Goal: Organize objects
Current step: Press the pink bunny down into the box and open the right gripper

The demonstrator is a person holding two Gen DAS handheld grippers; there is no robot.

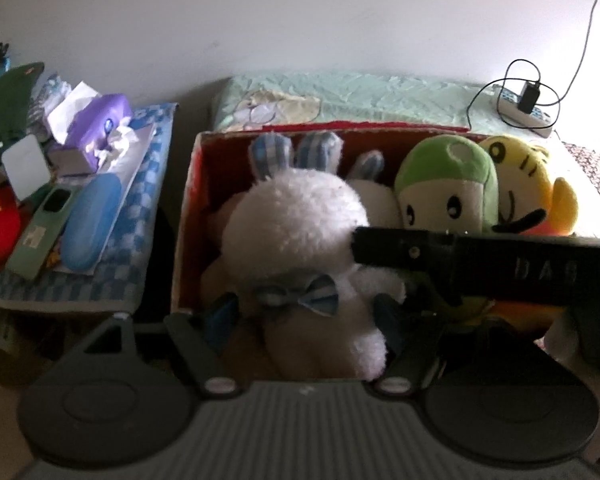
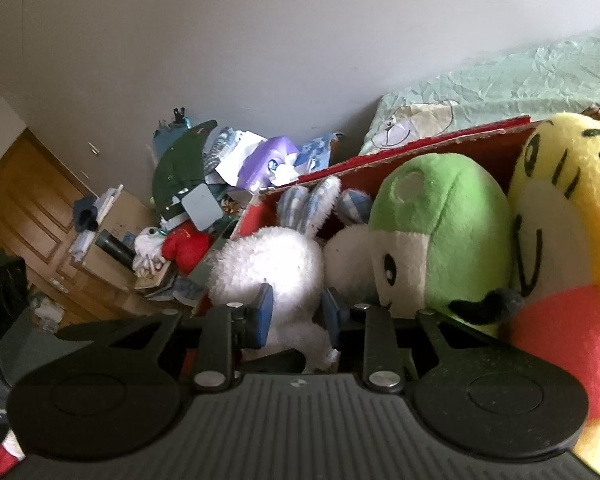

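Left gripper (image 1: 306,320): jaws apart, straddling the white bunny plush (image 1: 300,224) at its lower body; blue pads sit either side, whether they touch the fur I can't tell. Right gripper (image 2: 296,312): jaws narrow, blue pads pressing into the bunny's white fur (image 2: 276,268) from both sides — clamped on it. In the left wrist view the right gripper's black body (image 1: 480,264) crosses in front of the toys on the right. Bunny sits inside the red cardboard box (image 1: 192,200), left half, blue-striped bow tie (image 1: 296,300) facing the camera, checked blue ears (image 1: 296,148) up against the back wall. Just beside it on the right, touching: green-capped plush (image 1: 448,184), then the yellow tiger plush (image 1: 528,184) in a red shirt at the box's right end — packed tight, all three upright. Left of the box, a low surface with blue checked cloth (image 1: 148,184) carrying clutter: blue case (image 1: 88,228), green phone (image 1: 44,232), purple tissue pack (image 1: 96,124), red item (image 1: 0,224). Behind the box, a bed with pale green sheet (image 1: 380,96); power strip (image 1: 524,108) with a black charger and looped cable at its right. Wooden door (image 2: 32,216) far left in the right wrist view.
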